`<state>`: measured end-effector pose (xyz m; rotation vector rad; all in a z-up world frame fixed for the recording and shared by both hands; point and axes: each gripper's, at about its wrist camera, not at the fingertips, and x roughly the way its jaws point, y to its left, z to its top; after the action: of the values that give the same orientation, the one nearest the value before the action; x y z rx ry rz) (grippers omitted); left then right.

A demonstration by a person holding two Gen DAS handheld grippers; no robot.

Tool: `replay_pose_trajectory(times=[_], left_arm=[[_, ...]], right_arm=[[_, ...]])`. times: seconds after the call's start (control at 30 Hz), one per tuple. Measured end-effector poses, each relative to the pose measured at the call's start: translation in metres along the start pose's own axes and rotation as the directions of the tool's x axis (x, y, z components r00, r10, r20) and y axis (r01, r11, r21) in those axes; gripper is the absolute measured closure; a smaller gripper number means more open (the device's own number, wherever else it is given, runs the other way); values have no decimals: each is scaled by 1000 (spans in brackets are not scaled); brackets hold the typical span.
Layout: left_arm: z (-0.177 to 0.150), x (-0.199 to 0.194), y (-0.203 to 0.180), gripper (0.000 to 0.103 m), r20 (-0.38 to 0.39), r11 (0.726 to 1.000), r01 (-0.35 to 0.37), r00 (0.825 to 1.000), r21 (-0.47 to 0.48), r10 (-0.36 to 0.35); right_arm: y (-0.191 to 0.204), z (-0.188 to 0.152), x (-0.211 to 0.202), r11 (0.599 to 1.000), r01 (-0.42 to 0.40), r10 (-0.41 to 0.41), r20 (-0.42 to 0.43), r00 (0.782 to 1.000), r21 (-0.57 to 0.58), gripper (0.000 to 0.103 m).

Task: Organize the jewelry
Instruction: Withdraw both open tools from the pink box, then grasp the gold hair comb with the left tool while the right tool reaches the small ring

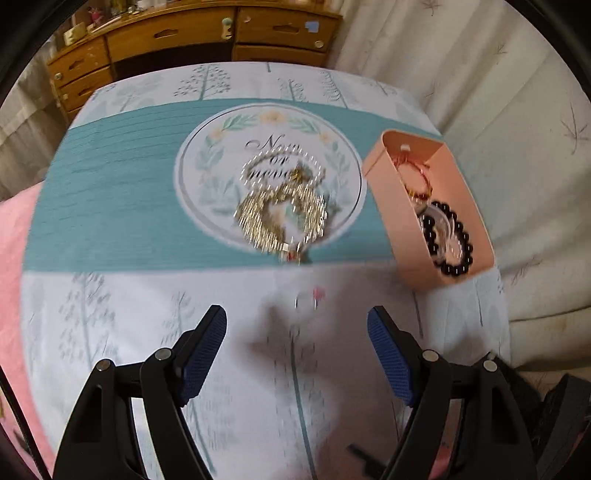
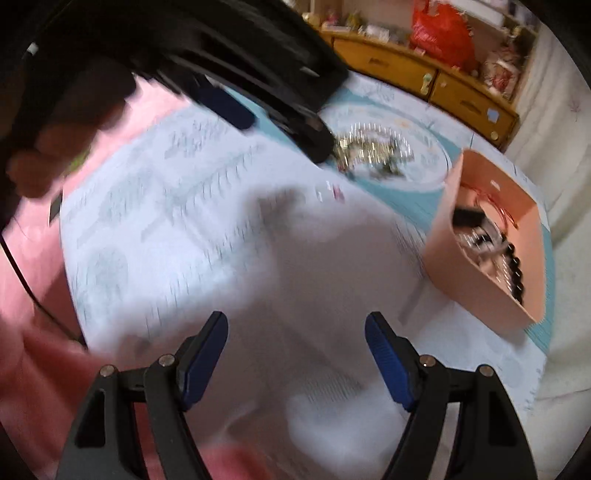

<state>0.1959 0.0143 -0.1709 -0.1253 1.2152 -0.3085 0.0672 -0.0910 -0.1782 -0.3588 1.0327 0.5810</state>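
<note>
A pile of gold and silver chains (image 1: pixel 282 201) lies on the round print of a teal and white cloth (image 1: pixel 110 206). A small ring with a pink stone (image 1: pixel 308 297) lies nearer, just ahead of my open, empty left gripper (image 1: pixel 297 325). A peach box (image 1: pixel 436 210) at the right holds a black bead bracelet (image 1: pixel 452 240) and red cord pieces. In the right wrist view the chains (image 2: pixel 373 153), the ring (image 2: pixel 330 192) and the box (image 2: pixel 487 240) show blurred. My right gripper (image 2: pixel 295 328) is open and empty above the cloth. The left gripper (image 2: pixel 258 92) hangs over the chains.
A wooden dresser (image 1: pixel 207 33) stands behind the cloth, with a red bag (image 2: pixel 441 33) on top. A cream curtain (image 1: pixel 498 92) hangs at the right. Pink bedding (image 1: pixel 14 240) lies at the left. A hand (image 2: pixel 62 147) holds the left gripper.
</note>
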Motion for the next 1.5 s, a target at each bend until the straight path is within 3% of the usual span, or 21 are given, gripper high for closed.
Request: replay_pose_trajectory(times=[0.17,0.3,0.47,0.63,0.73,1.13,1.37,1.5], left_arm=[[22,29,7,26,12,999,19,1000,29,-19],[30,50,4,26,13,996,10,1000,91,-11],[39,62,-3,26,21,989,-21,1000,146,18],[46,66,-7,26,53,981,-50,998,189,41],[46,66,-5,36,78,977,-65,996,204,50],[48,61,22,38,107,983,14,994,186,-34],[48,46,48,38,137,986,71,986,153,-92],[47,35,62,38,157,986,101,980,133,-121]], right_arm=[[1,25,20,994,50,-57,69,996,97,26],[-1,40,35,986,114,-123,73,990,118,27],[-6,42,44,980,133,-145,72,987,151,42],[-7,38,45,979,139,-152,82,985,152,44],[-6,37,45,975,141,-157,84,984,170,44],[-11,53,56,964,170,-192,93,977,205,47],[-3,64,62,961,195,-217,99,971,197,55],[-7,67,65,951,185,-215,97,972,250,55]])
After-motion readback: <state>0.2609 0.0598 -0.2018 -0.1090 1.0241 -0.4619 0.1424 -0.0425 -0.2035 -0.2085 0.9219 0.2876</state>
